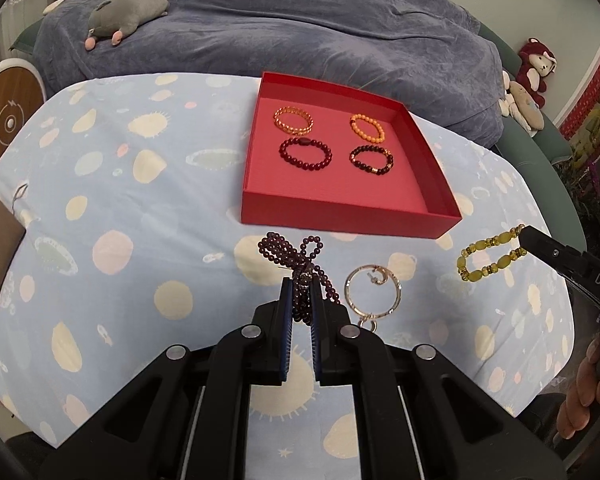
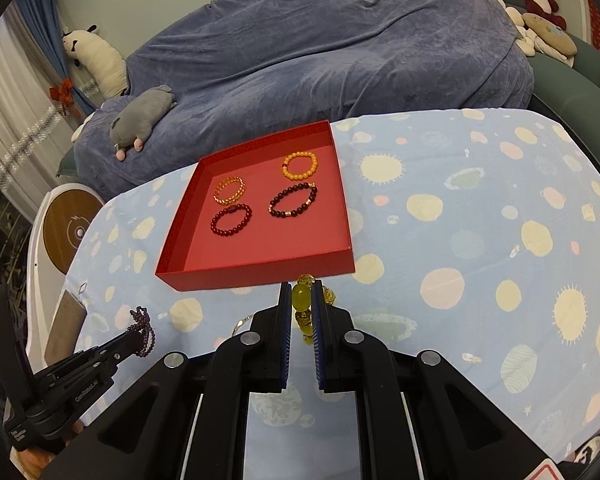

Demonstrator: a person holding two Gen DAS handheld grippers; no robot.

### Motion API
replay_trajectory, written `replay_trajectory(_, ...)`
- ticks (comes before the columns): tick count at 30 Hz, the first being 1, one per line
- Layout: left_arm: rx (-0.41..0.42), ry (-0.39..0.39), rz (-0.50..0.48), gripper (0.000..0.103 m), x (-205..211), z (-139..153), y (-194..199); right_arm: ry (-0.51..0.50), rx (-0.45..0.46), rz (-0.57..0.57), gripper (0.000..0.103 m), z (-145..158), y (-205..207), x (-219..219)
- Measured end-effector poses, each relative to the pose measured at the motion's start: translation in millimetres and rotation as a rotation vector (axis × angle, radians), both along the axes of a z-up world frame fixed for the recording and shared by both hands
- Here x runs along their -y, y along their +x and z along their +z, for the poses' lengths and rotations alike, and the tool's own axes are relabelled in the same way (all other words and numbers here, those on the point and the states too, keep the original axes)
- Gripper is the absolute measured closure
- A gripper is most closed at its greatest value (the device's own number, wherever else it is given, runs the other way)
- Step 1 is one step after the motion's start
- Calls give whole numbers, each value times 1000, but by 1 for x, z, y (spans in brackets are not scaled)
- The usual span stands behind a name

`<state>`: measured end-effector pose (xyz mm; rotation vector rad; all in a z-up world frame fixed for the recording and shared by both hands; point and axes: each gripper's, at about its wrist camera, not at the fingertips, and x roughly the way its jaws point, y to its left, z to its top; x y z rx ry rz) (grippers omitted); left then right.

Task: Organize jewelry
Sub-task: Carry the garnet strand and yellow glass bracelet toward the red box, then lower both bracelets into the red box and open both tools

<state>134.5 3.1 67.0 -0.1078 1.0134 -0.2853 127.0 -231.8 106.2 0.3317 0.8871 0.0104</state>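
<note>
Left wrist view: left gripper point(image 1: 301, 286) clamped nearly shut on purple bead strand point(image 1: 290, 250), loops dangling clear of the cloth. Right gripper point(image 2: 302, 294) pinched likewise on yellow-green bracelet point(image 2: 302, 294), held beside the red tray point(image 1: 352, 222). Likely light, limp, slippery beads; best pinched across the bunched strands, not one bead. Inside tray: four bracelets, well apart, front half bare. Thin ring hoop point(image 1: 373, 290) lying on the tablecloth point(image 1: 120, 200).

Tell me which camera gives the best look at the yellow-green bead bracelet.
The left wrist view. There the yellow-green bracelet hangs as a whole loop from the right gripper, clear of the cloth. In the right wrist view, only a few beads show, clamped between that gripper's own fingers, the rest hidden.
</note>
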Motion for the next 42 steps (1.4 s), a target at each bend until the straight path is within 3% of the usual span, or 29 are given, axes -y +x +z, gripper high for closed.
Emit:
replay_trajectory(6, 37, -28, -32, 95, 16, 20, 37, 14, 38, 48, 93, 16, 39, -8)
replay_trajectory(11, 49, -25, -48, 95, 31, 22, 70, 27, 35, 79, 93, 12, 71, -18)
replay_trajectory(26, -34, 20, -44, 95, 42, -35, 124, -6, -81, 91, 93, -53, 118, -22)
replay_trajectory(35, -49, 23, -26, 95, 38, -48, 132, -45, -104, 72, 93, -70, 128, -15)
replay_trajectory(36, -43, 20, -18, 94, 37, -47, 132, -60, -103, 68, 93, -70, 128, -14)
replay_trajectory(38, -17, 16, 8, 81, 35, -43, 132, -84, -88, 56, 90, -65, 127, -14)
replay_trajectory(39, -10, 13, 11, 68, 34, -41, 132, -91, -80, 51, 85, -62, 126, -13)
replay_trajectory(40, -2, 15, 15, 64, 33, -38, 132, -93, -69, 47, 77, -58, 125, -12)
replay_trajectory(42, 16, 23, 11, 64, 32, -34, 129, -98, -49, 41, 70, -52, 120, -11)
